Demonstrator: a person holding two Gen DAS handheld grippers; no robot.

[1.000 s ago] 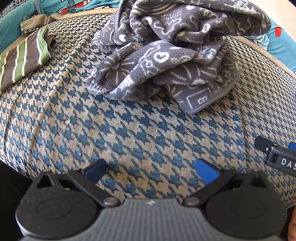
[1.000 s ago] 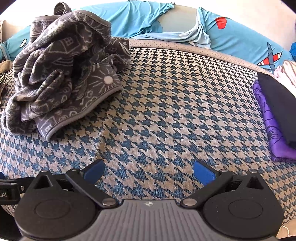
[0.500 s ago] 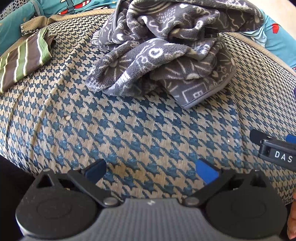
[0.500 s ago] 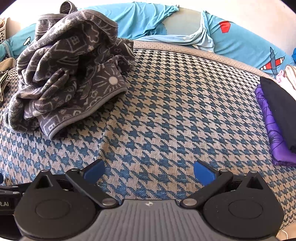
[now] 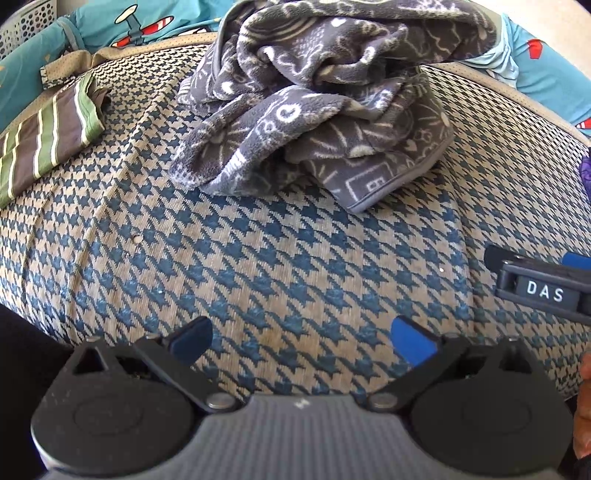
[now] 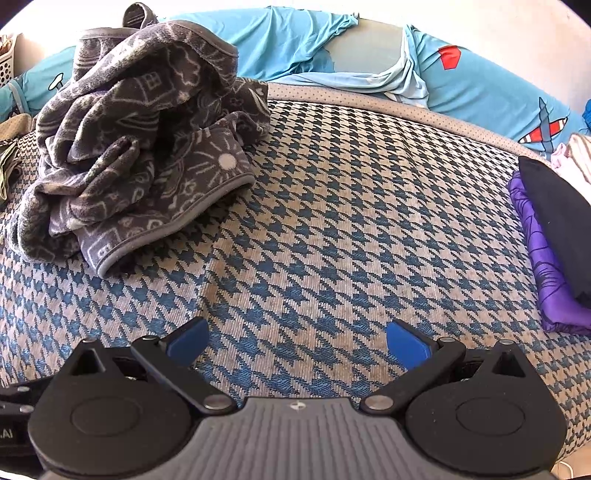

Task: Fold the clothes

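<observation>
A crumpled grey fleece garment [image 5: 325, 107] with white line drawings lies heaped on the blue-and-beige houndstooth cover [image 5: 280, 258]. In the right wrist view the same garment [image 6: 144, 147] sits at the far left. My left gripper [image 5: 301, 338] is open, well short of the heap, with nothing between its blue pads. My right gripper [image 6: 297, 341] is open too, over bare cover to the right of the heap. The right gripper's side [image 5: 539, 288] shows at the right edge of the left wrist view.
A folded green-and-brown striped garment [image 5: 44, 136] lies at the left. A folded purple cloth [image 6: 546, 258] with a black one [image 6: 557, 218] on top lies at the right. Blue bedding with plane prints [image 6: 480, 85] runs along the back. A white basket [image 5: 26, 22] stands far left.
Both grippers have edged forward and a little higher, so the grey heap appears closer. Both stay open. The clothes have not moved.
</observation>
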